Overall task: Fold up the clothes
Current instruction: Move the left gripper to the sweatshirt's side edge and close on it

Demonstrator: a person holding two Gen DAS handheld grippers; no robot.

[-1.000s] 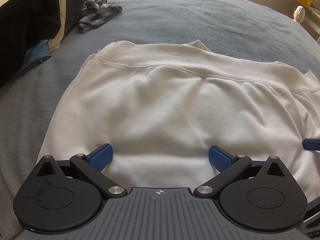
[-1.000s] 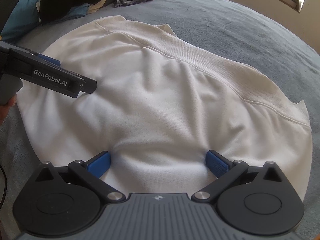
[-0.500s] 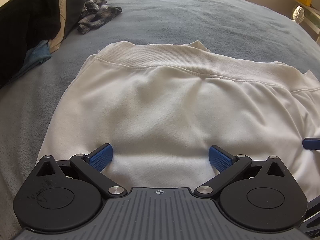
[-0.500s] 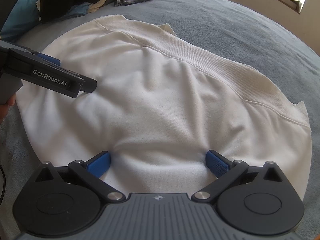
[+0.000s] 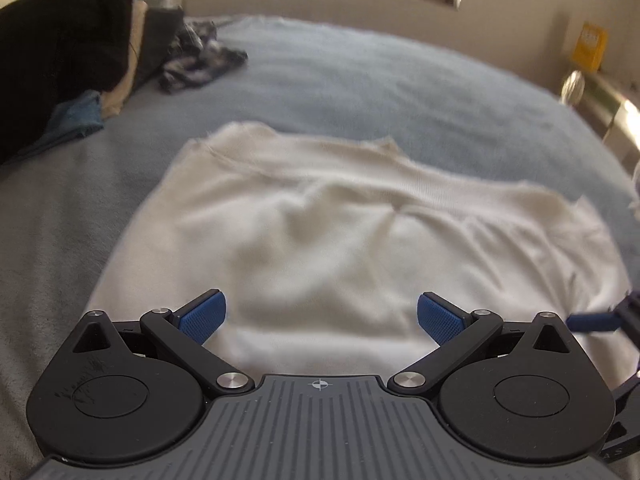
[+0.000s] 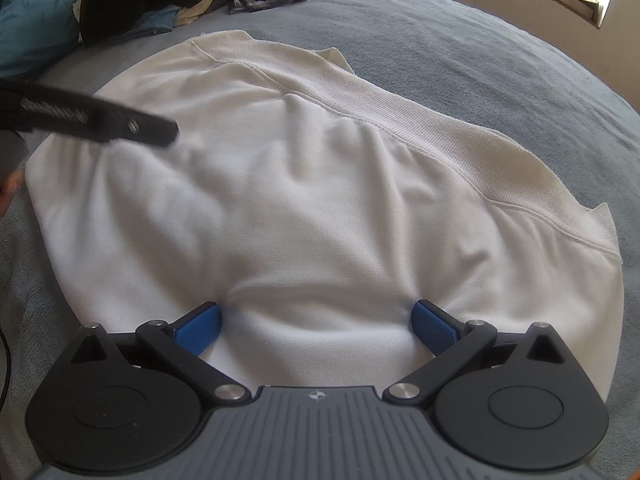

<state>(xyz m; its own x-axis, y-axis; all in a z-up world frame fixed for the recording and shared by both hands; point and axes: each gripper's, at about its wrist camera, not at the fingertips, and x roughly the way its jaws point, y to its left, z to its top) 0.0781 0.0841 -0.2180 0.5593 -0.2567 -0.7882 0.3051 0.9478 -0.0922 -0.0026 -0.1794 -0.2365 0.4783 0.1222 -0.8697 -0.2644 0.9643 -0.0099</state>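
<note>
While both sets of jaws stand wide apart, the left gripper (image 5: 319, 316) and right gripper (image 6: 316, 322) sit at the near edge of a white sweatshirt (image 6: 304, 200), its soft knit between the pads. Beyond them its ribbed band (image 6: 400, 120) crosses the grey blanket (image 6: 460, 48). Judging by this, a fold comes next: pinch and lift.
</note>
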